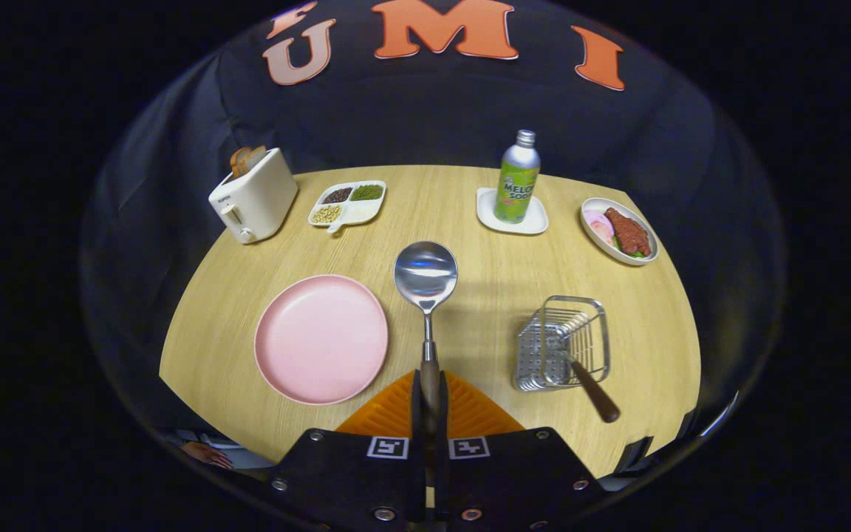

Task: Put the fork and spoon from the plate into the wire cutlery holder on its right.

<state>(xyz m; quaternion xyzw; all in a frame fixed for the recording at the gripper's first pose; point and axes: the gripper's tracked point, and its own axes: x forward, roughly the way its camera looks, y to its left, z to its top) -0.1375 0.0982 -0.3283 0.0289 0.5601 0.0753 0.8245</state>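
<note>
My gripper (429, 403) is shut on the brown handle of a metal spoon (425, 277), which points forward with its bowl raised above the table. To the left of the fingers lies the pink plate (320, 338), bare. To the right stands the wire cutlery holder (564, 343), and a brown-handled utensil (594, 395) leans out of it towards me; its head is hidden behind the wire, so I cannot tell whether it is the fork.
Along the far side of the round wooden table (470, 244) stand a white toaster (254, 199) with bread, a divided dish of beans (348, 203), a green bottle (518, 179) on a white coaster and an oval dish of food (620, 230).
</note>
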